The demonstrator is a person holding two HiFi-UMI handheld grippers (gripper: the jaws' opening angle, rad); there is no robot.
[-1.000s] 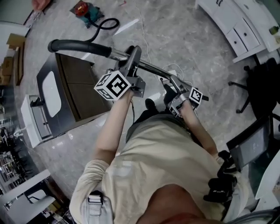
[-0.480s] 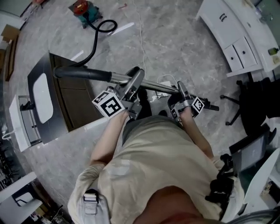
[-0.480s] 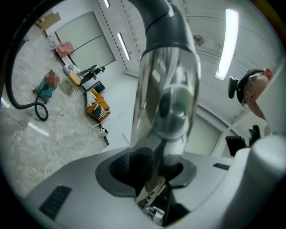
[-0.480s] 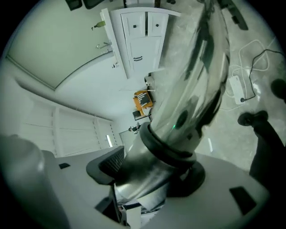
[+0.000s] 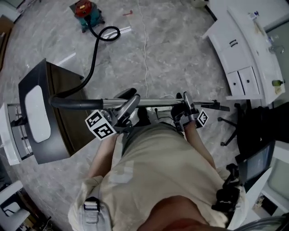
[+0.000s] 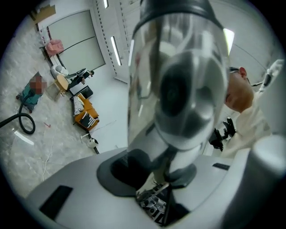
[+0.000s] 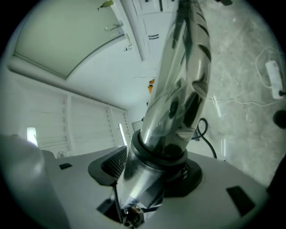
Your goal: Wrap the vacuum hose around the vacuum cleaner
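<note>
We've got the metal wand level across our front. The left hand-held gripper is clamped on it nr the black handle end; the right hand-held gripper has just been closing its jaws & now pinches the tube too. The vacuum cleaner sits well apart on the floor, its hose trailing over the dark table corner to the wand. Risks, imo: the smooth tube cd roll in that fresh right grip; the hose cd snag on the corner & tip the cleaner; the white cable cd tangle w/ the hose.
</note>
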